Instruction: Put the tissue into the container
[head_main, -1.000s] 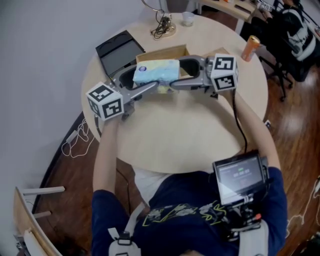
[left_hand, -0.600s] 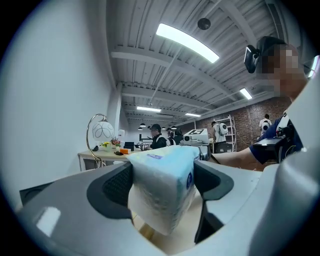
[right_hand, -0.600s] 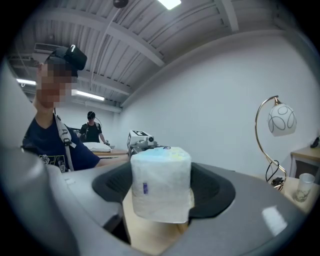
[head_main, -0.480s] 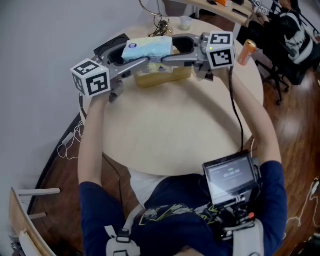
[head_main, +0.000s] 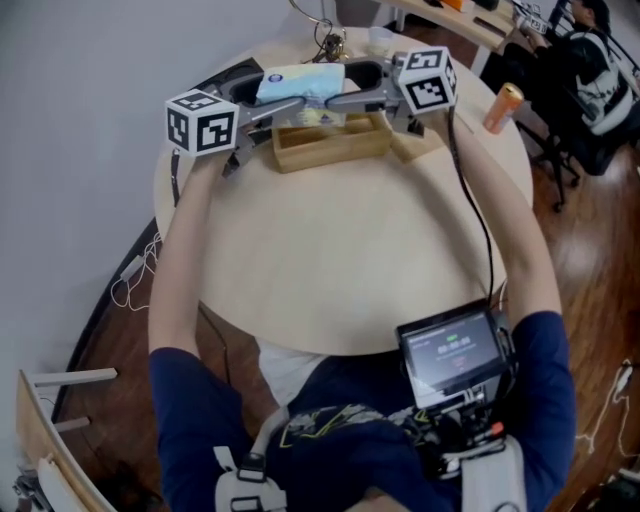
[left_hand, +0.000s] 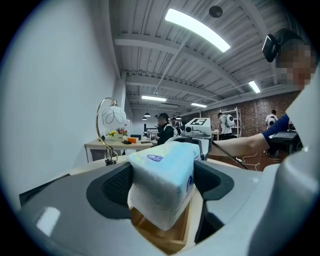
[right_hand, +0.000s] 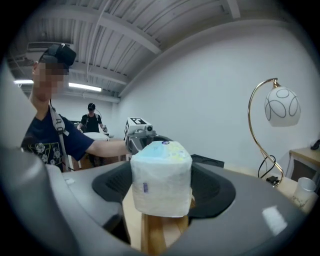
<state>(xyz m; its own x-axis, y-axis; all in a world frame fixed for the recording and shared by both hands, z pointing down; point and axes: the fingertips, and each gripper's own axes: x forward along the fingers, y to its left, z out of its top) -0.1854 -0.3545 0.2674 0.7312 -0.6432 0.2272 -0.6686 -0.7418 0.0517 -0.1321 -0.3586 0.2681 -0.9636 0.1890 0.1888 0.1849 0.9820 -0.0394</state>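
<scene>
Screen unit, at the person's chest: dark casing, flat glossy face, lit

Worktop: round, pale wood finish, smooth and matt

Left gripper: grey moulded jaws with dark ribbed pads, marker cube at the rear; jaws set fairly wide and closed on one end of the tissue pack

Right gripper: same build; jaws equally wide, pressed on the opposite end of the pack

Tissue pack: soft oblong block in thin crinkled film, white with pale blue and yellow print; carried clear of the worktop between the two grippers, apparently above the container; judged to be yielding under the pads

Container: shallow open wooden tray, rectangular, light timber, thin upright walls; a flat wooden piece, possibly a lid, lies just beside it

Step in hand, as judged: lowering into the tray
- both ends are to be kept level and brought down together
- the pack's long side is to be lined up with the tray's long side, so that no wall is caught
- pressure is to be kept light, so the film is not crushed
- release is best made only once the pack rests on the tray floor, both grippers being opened together

Lamp: curved gold stem, white globe shade

Cup: small, clear

Can: orange, upright, at the far right edge
</scene>
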